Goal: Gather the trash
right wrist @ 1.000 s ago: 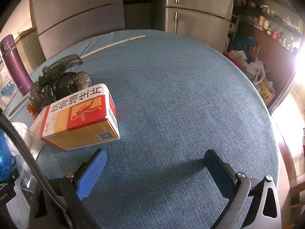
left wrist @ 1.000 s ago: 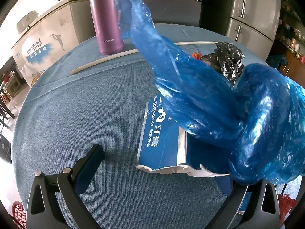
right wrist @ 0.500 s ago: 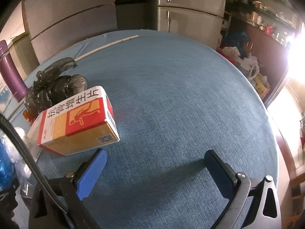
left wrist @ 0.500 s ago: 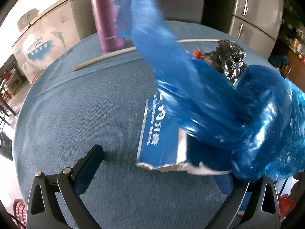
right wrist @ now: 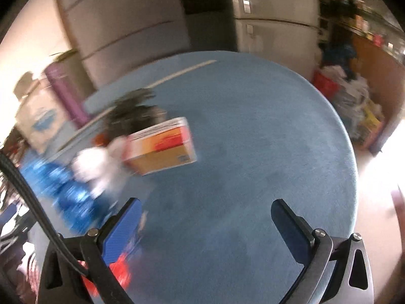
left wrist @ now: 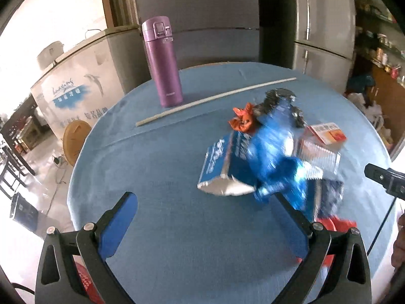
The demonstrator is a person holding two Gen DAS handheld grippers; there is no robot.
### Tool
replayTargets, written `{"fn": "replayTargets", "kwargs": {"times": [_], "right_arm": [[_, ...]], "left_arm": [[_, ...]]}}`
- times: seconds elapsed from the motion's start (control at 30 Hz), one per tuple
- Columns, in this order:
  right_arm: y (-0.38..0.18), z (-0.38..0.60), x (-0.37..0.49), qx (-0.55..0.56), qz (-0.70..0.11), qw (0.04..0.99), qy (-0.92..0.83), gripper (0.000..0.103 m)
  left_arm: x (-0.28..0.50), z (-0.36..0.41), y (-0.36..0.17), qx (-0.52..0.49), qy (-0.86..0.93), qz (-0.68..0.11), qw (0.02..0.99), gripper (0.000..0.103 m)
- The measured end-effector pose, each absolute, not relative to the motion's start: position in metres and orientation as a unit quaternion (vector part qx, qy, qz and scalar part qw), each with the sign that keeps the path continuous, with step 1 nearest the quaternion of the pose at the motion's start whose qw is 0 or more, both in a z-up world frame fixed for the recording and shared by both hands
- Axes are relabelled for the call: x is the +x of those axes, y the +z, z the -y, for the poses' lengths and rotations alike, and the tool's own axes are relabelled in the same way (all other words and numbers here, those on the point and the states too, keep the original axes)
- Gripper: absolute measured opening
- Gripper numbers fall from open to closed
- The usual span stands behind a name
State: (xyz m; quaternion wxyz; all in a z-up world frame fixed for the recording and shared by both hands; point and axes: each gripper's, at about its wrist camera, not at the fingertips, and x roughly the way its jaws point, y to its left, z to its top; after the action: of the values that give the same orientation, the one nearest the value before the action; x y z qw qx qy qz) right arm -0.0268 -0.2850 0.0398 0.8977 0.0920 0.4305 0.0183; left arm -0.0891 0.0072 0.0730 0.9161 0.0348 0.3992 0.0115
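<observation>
A crumpled blue plastic bag (left wrist: pixel 278 162) lies blurred on the round blue table (left wrist: pixel 164 157), beside a blue toothpaste box (left wrist: pixel 220 162). Behind them are an orange scrap (left wrist: pixel 241 121), a black plastic bag (left wrist: pixel 281 101), a clear plastic tray (left wrist: pixel 319 157) and a red-and-orange box (left wrist: pixel 327 133). My left gripper (left wrist: pixel 205 223) is open above the table's near side, its right finger close to the blue bag. My right gripper (right wrist: pixel 205 225) is open and empty; the red-and-orange box (right wrist: pixel 162 147) and the blue bag (right wrist: pixel 63 177) lie to its left.
A purple thermos (left wrist: pixel 163 63) stands at the table's far side with a long white stick (left wrist: pixel 215 97) lying next to it. Fridges and a chest freezer (left wrist: pixel 76 86) stand behind the table. Red items (left wrist: pixel 334 224) sit below the near edge.
Both grippers have pulled back and up from the table. The blue bag, which hung close before the left camera, now lies lower and farther away on the table.
</observation>
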Motion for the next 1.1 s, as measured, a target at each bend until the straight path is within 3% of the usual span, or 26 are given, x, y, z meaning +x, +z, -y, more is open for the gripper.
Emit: {"fn": "replayTargets", "kwargs": {"times": [0.53, 1.1], "right_arm": [[0.102, 0.246, -0.14, 0.076, -0.354, 0.924, 0.12, 0.103], [0.124, 0.249, -0.183, 0.058, -0.34, 0.934, 0.098, 0.103]], "left_arm": [[-0.171, -0.029, 0.111, 0.02, 0.067, -0.381, 0.922, 0.103], [-0.208, -0.002, 0.144, 0.05, 0.064, -0.344, 0.936, 0.103]]}}
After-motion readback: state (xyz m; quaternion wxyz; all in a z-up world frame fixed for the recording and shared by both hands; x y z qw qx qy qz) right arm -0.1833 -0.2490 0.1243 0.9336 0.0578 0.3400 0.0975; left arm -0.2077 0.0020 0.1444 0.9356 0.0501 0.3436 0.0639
